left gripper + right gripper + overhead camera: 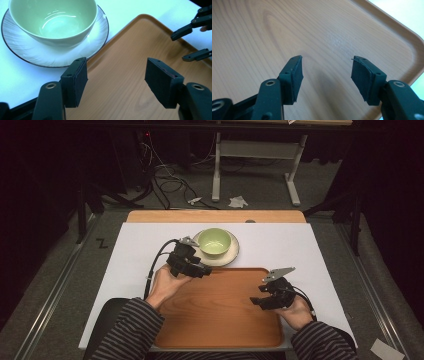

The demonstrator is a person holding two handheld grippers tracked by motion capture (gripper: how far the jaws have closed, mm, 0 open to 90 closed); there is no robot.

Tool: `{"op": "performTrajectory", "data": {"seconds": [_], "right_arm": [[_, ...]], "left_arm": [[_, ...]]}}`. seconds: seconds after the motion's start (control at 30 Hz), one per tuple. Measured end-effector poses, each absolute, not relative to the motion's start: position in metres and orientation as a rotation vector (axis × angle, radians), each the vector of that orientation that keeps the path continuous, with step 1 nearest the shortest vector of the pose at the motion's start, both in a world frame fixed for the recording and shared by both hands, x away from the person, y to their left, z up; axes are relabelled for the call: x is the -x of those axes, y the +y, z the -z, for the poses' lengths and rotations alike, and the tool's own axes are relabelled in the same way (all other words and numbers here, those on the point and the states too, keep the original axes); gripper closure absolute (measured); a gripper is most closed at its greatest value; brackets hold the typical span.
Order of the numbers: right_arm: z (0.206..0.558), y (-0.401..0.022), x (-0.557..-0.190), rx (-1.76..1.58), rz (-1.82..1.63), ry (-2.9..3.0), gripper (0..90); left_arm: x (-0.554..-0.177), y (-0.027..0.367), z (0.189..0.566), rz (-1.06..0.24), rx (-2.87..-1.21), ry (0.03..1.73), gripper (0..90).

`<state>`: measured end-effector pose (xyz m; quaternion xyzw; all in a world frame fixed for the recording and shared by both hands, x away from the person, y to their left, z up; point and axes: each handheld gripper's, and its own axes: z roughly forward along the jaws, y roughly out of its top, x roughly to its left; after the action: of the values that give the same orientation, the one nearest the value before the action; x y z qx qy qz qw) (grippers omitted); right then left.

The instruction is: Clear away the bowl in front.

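Over the tray's [220, 312] ten o'clock corner my left gripper [116, 81] hangs jaws apart, right gripper [325, 77] likewise spread, so next I'd guess lifting the bowl [215, 241] and saucer [232, 254] aboard.

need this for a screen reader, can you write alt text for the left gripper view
The open left gripper hangs over the corner of a bare wooden tray, next to a green bowl on a white saucer. The right gripper shows at the far right.
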<state>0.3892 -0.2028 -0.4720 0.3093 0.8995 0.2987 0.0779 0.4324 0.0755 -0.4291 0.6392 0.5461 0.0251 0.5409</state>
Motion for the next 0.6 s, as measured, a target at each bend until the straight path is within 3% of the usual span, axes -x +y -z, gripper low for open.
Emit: {"op": "performTrajectory", "data": {"seconds": [0.6], "right_arm": [[0.473, -0.201, -0.389, -0.908, -0.874, 2.704, 44.4]], "left_arm": [[-0.457, 0.072, 0.419, -0.128, -1.550, 1.335, 35.3]]}}
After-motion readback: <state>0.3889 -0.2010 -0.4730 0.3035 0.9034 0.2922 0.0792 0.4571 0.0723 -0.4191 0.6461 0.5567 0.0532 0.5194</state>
